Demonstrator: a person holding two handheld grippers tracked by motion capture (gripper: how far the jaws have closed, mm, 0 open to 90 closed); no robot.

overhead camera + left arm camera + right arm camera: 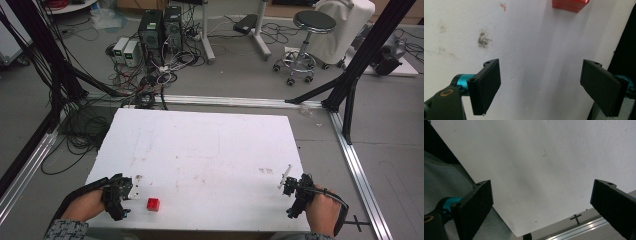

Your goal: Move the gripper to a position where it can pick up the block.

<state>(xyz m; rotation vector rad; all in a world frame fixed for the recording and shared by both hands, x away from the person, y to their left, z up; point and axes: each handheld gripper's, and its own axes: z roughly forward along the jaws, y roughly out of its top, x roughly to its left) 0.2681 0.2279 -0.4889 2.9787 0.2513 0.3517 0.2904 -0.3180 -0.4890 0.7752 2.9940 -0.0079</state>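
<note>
High view: one white table (200, 150), one red cube (153, 204) near its front edge, just right of my left gripper (131, 190); my right gripper (286, 181) at the right edge; one stool (312, 22) and two computer towers (161, 27) on the floor beyond.

Left gripper view: my jaws spread, empty; cube (570, 5) ahead.

Right gripper view: jaws apart, empty, over the table corner (529, 170); a black cross mark (576, 217) on the floor.

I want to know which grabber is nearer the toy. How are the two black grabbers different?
The left gripper sits beside the small red cube, near the white table's front left. The right gripper is by the right edge, with nothing near it. Both have jaws wide open, gripping nothing.
</note>
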